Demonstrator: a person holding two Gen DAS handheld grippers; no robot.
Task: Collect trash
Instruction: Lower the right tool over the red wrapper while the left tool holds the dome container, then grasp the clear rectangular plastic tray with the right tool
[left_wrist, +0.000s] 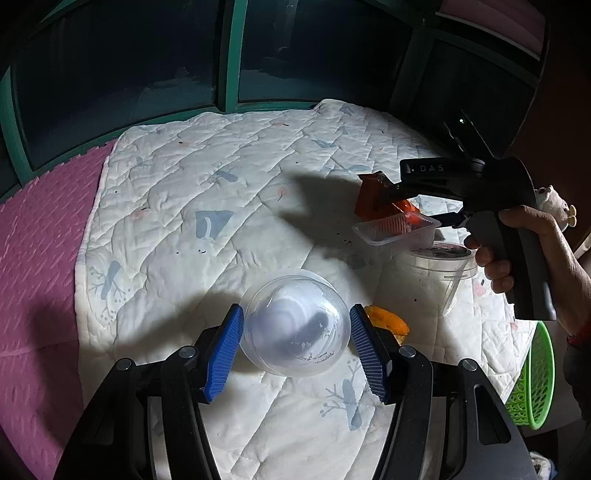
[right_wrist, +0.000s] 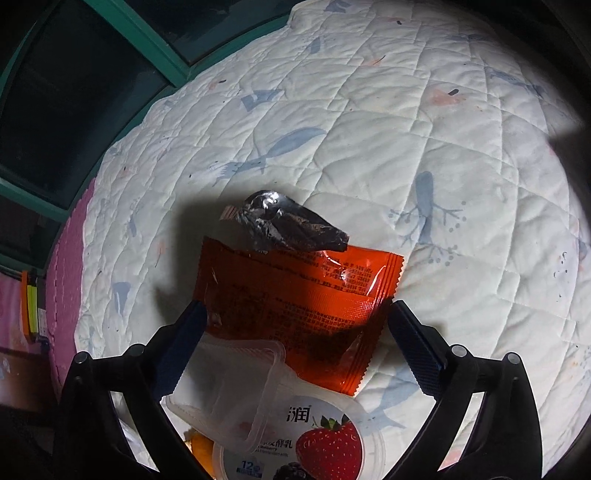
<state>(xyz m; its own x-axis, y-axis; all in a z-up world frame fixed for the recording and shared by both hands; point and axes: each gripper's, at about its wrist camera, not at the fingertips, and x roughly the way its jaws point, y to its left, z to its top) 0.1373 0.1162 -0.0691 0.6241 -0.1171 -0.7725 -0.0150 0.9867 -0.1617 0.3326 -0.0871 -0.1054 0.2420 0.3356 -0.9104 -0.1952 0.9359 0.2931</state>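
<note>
A clear plastic dome lid (left_wrist: 295, 325) lies on the white quilt (left_wrist: 221, 184) between the blue pads of my left gripper (left_wrist: 296, 345), which is open around it without clearly pressing it. My right gripper (right_wrist: 295, 336) is open, its fingers on either side of an orange snack wrapper (right_wrist: 295, 295) with torn silver foil (right_wrist: 284, 221). That wrapper (left_wrist: 373, 199) sits by a clear plastic tray (left_wrist: 397, 230). The tray (right_wrist: 229, 384) overlaps a strawberry yogurt cup (right_wrist: 314, 439). The cup (left_wrist: 439, 273) stands upright. An orange peel (left_wrist: 388, 321) lies beside my left gripper's right finger.
A green mesh basket (left_wrist: 532, 376) stands off the quilt's right edge. A pink textured mat (left_wrist: 40, 277) borders the quilt on the left. Dark windows with green frames (left_wrist: 232, 55) rise behind. A small plush toy (left_wrist: 554, 203) sits at the far right.
</note>
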